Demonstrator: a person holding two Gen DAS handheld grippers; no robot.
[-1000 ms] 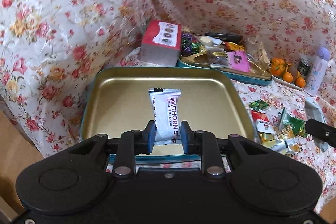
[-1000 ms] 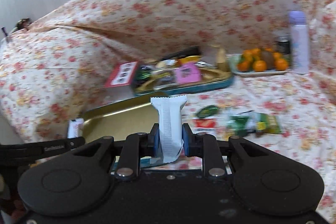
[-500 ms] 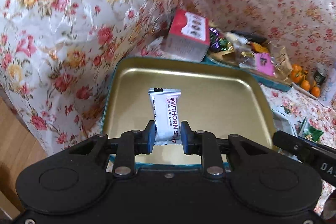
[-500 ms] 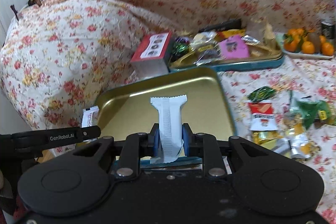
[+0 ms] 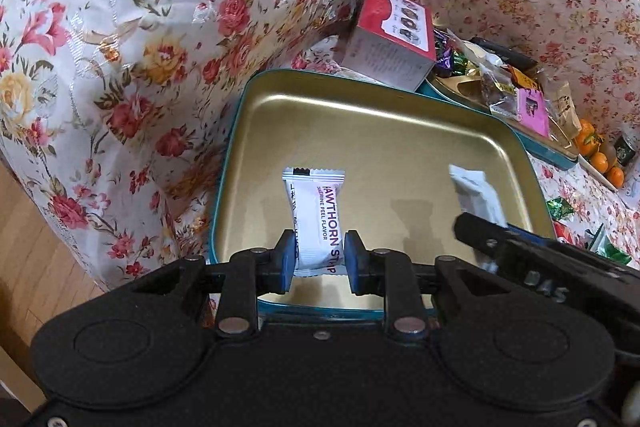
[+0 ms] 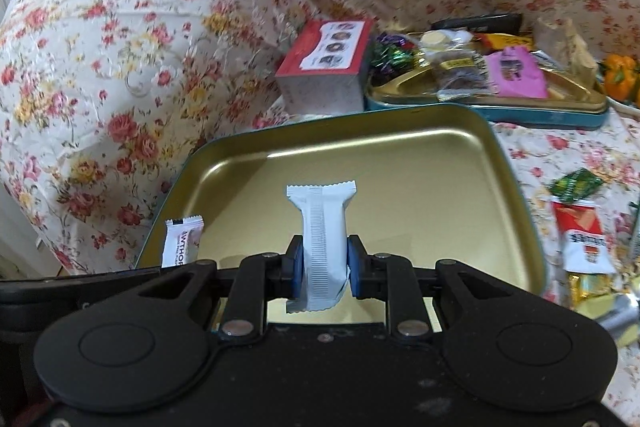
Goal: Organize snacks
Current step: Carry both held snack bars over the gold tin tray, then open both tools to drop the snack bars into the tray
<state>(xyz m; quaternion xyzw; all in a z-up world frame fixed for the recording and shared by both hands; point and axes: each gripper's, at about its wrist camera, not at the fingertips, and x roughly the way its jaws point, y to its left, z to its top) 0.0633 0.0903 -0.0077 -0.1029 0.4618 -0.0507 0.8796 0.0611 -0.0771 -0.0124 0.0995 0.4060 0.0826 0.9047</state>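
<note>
On a floral-covered sofa [image 5: 120, 47], the left gripper [image 5: 318, 261] pinches a hawthorn strip [image 5: 316, 215] and the right gripper [image 6: 322, 267] a white packet [image 6: 322, 227], both above the empty gold tin [image 6: 400, 155]. Best lower each close to the floor before releasing, spaced apart.

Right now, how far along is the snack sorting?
Done: the far tin already holds mixed sweets. In hand: the left tool grips a hawthorn strip packet and the right tool a white packet, both over the near gold tray, which looks bare. Left: release both, then gather the loose packets on the floral cloth.
</note>
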